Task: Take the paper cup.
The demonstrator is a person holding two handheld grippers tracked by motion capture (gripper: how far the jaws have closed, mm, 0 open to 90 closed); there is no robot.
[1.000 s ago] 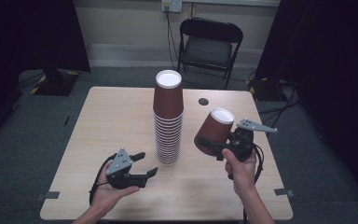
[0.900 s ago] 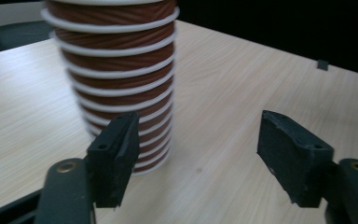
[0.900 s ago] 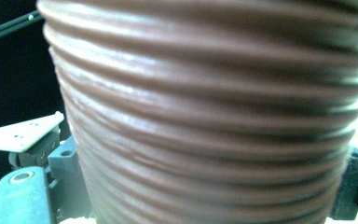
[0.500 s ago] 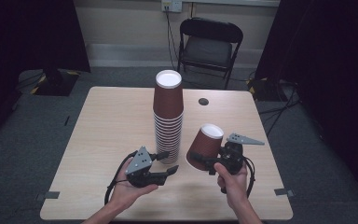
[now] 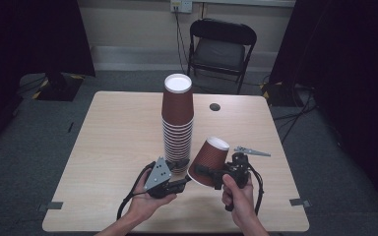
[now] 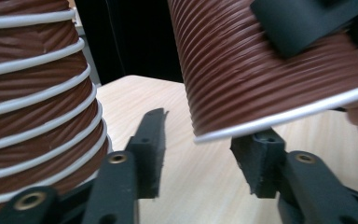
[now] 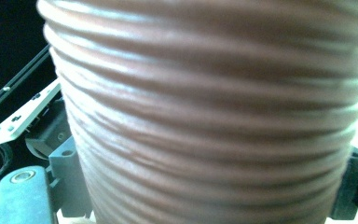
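Surface (image 5: 113,147) carried the tall cup stack (image 5: 177,123) at centre. At its five o'clock, the right gripper (image 5: 207,173) clamped one tilted cup (image 5: 208,161) by the wall. The left gripper (image 5: 183,174), jaws just closing yet gripping nothing, neared that cup's rim, probably to take over. Next: close on the rim squarely.
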